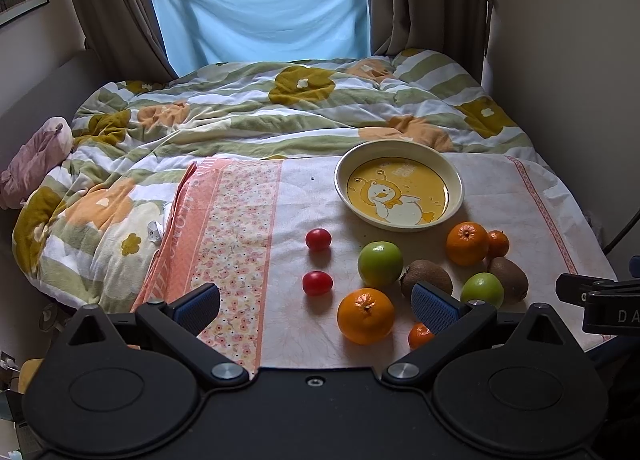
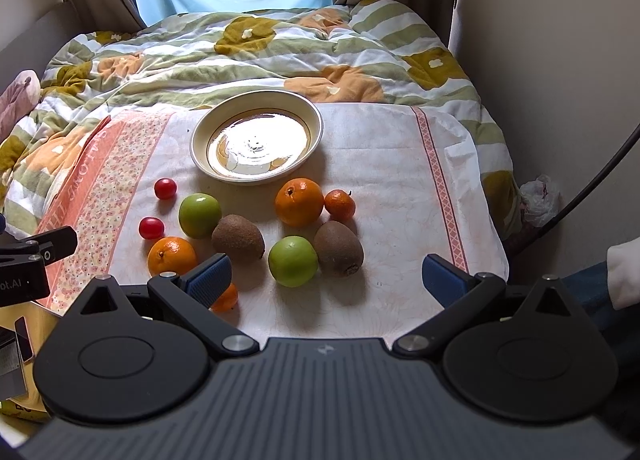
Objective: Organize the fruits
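Nothing is sorted yet: the plate (image 2: 256, 121) sits empty, fruit (image 2: 293, 260) lies loose, and both grippers (image 1: 316, 302) (image 2: 326, 280) are spread apart, holding nothing.

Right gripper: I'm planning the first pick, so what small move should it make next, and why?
Probably ease the right gripper forward and down over the near green apple. Its jaws are open and empty, that apple lies between them just ahead, and the cream duck-print plate beyond holds no fruit yet.
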`<action>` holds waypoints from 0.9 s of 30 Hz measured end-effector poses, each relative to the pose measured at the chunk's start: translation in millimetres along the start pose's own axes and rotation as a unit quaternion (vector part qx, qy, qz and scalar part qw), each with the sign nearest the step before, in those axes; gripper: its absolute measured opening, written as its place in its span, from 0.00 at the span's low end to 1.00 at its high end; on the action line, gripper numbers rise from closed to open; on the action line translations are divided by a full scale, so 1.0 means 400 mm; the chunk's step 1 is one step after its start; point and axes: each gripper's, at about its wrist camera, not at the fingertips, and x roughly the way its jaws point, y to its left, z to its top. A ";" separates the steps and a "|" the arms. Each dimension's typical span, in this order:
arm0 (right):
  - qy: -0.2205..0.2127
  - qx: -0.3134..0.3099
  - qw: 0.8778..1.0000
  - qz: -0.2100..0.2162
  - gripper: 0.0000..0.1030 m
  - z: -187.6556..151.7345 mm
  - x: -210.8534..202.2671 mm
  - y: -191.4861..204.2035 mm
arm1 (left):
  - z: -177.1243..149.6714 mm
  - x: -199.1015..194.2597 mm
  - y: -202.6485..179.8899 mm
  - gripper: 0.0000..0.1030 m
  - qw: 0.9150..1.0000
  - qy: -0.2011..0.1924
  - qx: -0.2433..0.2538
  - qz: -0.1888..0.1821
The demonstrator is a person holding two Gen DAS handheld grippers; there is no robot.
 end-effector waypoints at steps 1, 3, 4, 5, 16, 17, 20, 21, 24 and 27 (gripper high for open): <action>0.000 0.000 1.000 0.000 1.00 0.001 0.000 0.000 | -0.002 -0.002 0.001 1.00 1.000 0.001 -0.001 0.000; 0.000 -0.001 1.000 0.000 1.00 0.001 0.000 0.000 | -0.001 -0.002 0.002 1.00 1.000 0.000 -0.002 0.001; 0.000 -0.001 1.000 0.000 1.00 0.000 0.000 0.000 | -0.001 -0.002 0.002 1.00 1.000 0.001 -0.002 0.000; -0.001 -0.001 1.000 -0.001 1.00 0.001 0.000 0.000 | -0.001 -0.002 0.002 1.00 1.000 0.002 -0.002 -0.001; 0.012 0.004 1.000 0.013 1.00 0.011 0.026 -0.027 | 0.016 0.007 -0.012 1.00 1.000 0.004 0.006 -0.028; 0.014 0.005 1.000 0.016 1.00 0.011 0.034 -0.030 | 0.016 0.011 -0.015 1.00 1.000 0.001 0.010 -0.028; 0.016 0.007 0.999 0.032 1.00 0.008 0.059 -0.036 | 0.012 0.030 -0.020 1.00 0.999 -0.006 0.025 -0.029; 0.016 0.008 0.999 0.035 1.00 0.005 0.067 -0.037 | 0.008 0.040 -0.022 1.00 0.999 -0.009 0.033 -0.032; 0.022 0.023 0.999 0.041 1.00 -0.005 0.098 -0.031 | -0.002 0.070 -0.018 1.00 0.997 -0.012 0.054 -0.049; 0.030 0.042 0.998 0.046 1.00 -0.021 0.128 -0.012 | -0.012 0.111 -0.013 1.00 0.994 -0.010 0.081 -0.072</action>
